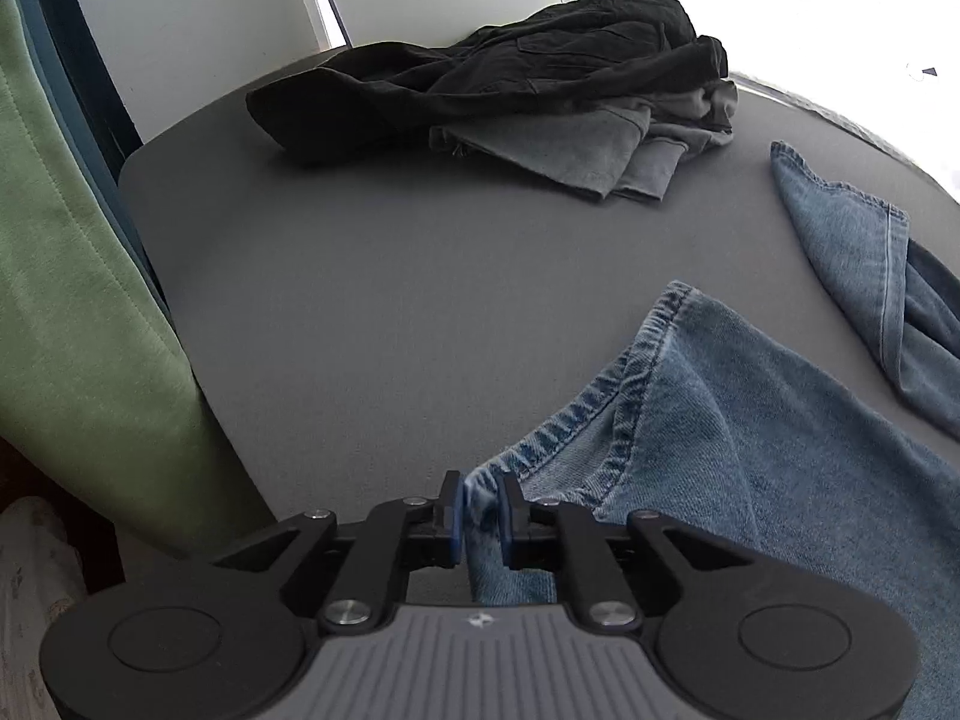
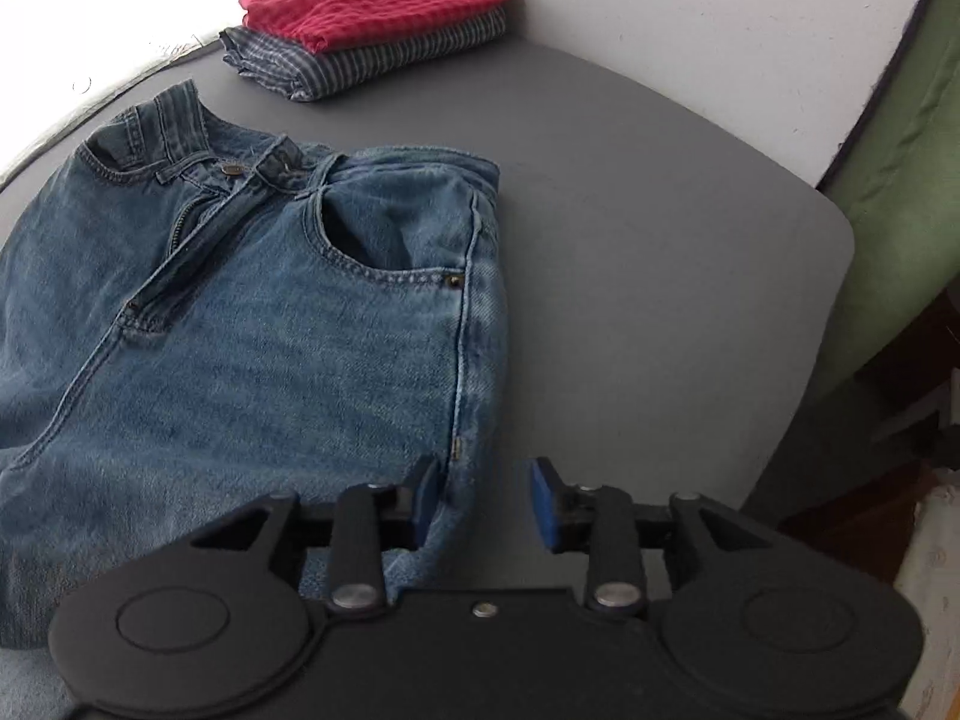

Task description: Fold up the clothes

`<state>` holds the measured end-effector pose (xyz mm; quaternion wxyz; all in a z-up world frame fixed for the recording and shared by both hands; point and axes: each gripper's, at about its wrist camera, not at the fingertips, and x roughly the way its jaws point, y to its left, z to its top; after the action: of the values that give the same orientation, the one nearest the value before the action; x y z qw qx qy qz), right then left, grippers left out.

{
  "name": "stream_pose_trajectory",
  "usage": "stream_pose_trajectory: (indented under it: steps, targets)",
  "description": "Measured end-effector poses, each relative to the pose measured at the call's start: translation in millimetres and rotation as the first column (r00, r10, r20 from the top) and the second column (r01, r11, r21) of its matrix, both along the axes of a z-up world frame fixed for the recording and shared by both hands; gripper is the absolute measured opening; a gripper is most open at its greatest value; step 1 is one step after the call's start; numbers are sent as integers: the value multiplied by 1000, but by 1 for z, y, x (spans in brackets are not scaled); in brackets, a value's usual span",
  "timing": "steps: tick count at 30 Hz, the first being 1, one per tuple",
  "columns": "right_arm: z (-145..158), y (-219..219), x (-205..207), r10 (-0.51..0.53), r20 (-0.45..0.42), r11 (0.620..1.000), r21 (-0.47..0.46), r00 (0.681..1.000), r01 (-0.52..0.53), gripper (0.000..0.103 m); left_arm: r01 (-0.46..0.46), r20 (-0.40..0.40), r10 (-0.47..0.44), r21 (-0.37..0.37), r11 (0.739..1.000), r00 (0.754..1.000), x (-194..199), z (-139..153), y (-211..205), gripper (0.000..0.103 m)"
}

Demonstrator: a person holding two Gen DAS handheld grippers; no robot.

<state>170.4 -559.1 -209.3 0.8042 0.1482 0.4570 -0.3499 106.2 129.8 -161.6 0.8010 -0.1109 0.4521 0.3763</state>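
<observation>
A pair of blue jeans (image 2: 252, 312) lies spread face up on the grey table (image 2: 630, 240), waistband toward the far edge, fly and front pockets showing, the legs running back toward the person holding the tools. At the far edge, a red checked garment (image 2: 384, 3) sits neatly folded on top of a folded striped one (image 2: 372, 63), which suggests two pieces are already done. On the other side of the table, a heap of dark and grey clothes (image 1: 510, 96) waits unfolded, so by the look of it much of the work remains. The jeans themselves appear barely begun: no fold is visible across the body. The left gripper (image 1: 480, 510) has its blue pads set narrowly around a bunched bit of denim near a leg hem (image 1: 654, 336); whether they press on it or have just let go cannot be told. The right gripper (image 2: 483, 498) stands spread at the outer side seam, cloth against one pad only, nothing pinched. A green chair (image 1: 78, 300) stands beside the table.
</observation>
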Motion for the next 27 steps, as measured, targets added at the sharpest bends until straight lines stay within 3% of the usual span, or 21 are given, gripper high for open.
stream_pose_trajectory:
  steps: [2, 5, 12, 14, 16, 22, 25, 27]
  targets:
    - [14, 12, 2, 31, 7, 991, -129, 999, -30, 48, 24, 45, -24, -4, 1000, 999, 4, 11, -1, 46]
    - [28, 23, 13, 98, 18, 961, -262, 995, -90, 59, 87, 114, -88, 14, 996, 990, 22, 26, -6, 50]
    - [45, 65, 54, 268, 133, 952, -188, 954, -241, 66, 338, 186, -328, -21, 941, 926, 99, 33, -53, 51]
    - [47, 84, 66, 336, 165, 938, -148, 927, -314, 67, 415, 182, -405, -23, 909, 896, 122, 29, -71, 52]
    - [49, 111, 79, 435, 199, 900, -108, 878, -422, 70, 459, 180, -448, -27, 888, 876, 138, 27, -84, 52]
    - [38, 177, 128, 624, 205, 779, -79, 755, -622, 72, 545, 344, -455, -238, 804, 821, 204, 24, -98, 52]
    - [34, 206, 153, 687, 182, 724, -85, 704, -684, 72, 552, 356, -450, -276, 787, 819, 251, 16, -108, 52]
    - [33, 220, 170, 716, 159, 696, -90, 680, -712, 72, 546, 327, -452, -311, 778, 830, 283, 8, -114, 52]
